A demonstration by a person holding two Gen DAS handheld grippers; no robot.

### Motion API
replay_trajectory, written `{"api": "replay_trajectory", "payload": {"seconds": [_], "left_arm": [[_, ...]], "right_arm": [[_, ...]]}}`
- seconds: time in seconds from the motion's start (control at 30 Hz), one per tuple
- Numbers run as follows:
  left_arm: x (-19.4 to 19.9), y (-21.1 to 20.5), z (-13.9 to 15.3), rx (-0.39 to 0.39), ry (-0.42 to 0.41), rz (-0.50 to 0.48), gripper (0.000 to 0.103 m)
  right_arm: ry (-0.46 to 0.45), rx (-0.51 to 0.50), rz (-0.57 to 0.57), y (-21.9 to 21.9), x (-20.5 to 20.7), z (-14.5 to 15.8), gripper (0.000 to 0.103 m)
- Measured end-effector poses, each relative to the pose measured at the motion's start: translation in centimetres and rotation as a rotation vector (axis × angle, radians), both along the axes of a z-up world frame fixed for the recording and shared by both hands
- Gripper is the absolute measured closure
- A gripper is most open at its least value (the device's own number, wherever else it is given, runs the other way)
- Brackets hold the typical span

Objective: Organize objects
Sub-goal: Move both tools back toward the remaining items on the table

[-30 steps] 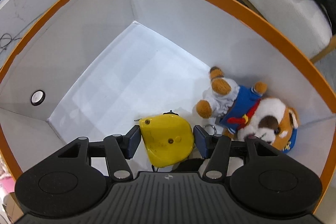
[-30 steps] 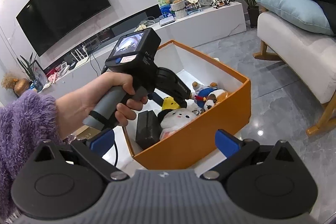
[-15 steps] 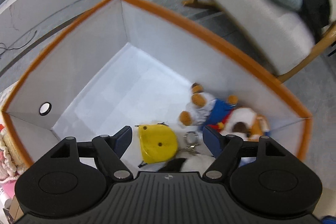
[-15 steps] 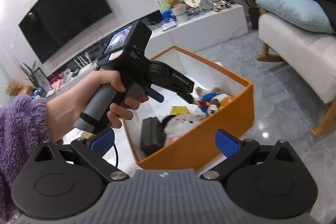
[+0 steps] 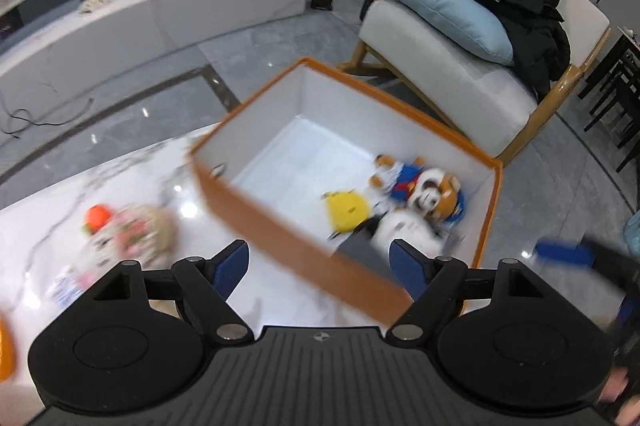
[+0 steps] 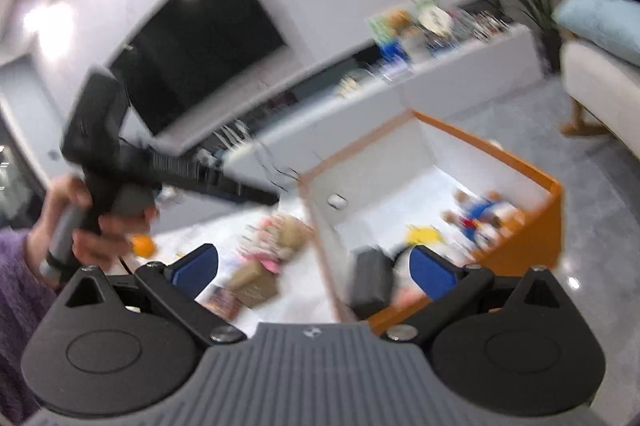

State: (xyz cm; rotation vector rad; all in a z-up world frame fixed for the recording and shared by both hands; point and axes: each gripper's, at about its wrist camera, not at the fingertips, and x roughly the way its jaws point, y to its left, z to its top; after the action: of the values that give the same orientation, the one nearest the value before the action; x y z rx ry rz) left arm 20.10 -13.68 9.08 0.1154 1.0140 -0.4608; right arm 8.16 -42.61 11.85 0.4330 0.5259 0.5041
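Since the earlier frame: left gripper (image 5: 318,266) has left the yellow plastic toy (image 5: 347,211) on the floor of the orange-walled, white-lined cardboard box (image 5: 280,238) and pulled out above the near wall; jaws have just been opening, nothing between them.

Items, left to right, left wrist view:
- Small orange ball (image 5: 97,217), white marble tabletop (image 5: 48,222), 9 o'clock of box.
- Pink-and-beige plush toy (image 5: 138,240), blurred, beside the ball.
- Box, centre, open-topped.
- Yellow toy, inside box, lower middle.
- Black rectangular block (image 5: 362,253), at 6 o'clock of yellow toy.
- White plush (image 5: 404,232), just beside block.
- Brown-and-white plush dog in blue outfit (image 5: 424,184), at 3 o'clock of yellow toy, against right wall.
- Cream armchair with pale blue cushion (image 5: 452,66), at 1 o'clock of box.

Right gripper (image 6: 314,266): jaws apart, empty, low before the box's near corner.
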Motion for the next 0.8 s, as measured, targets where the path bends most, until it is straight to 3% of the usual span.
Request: {"api": "replay_trajectory", "payload": {"seconds": [0.2,0.47,0.67,0.8], "left_arm": [[-4.9,6.1,-0.6,0.076,-0.108,0.084,0.011],[-9.5,10.7,-5.0,0.218,-0.272,0.144,0.011],[-8.7,13.6,-8.1,0.117,-0.241,0.221,0.011],[-8.2,15.6,-9.8,0.121,-0.245,0.235,0.011]], "right_arm": [[-0.100,0.104,0.104,3.1,0.1,1.5,0.001],[-0.160,0.008,0.120,12.1,1.9,0.9,0.001],[-0.117,-0.161,0.203,19.7,4.9,-2.0,0.001],[-0.083,-0.262,0.254,23.6,7.3,-4.2,0.001]]}}
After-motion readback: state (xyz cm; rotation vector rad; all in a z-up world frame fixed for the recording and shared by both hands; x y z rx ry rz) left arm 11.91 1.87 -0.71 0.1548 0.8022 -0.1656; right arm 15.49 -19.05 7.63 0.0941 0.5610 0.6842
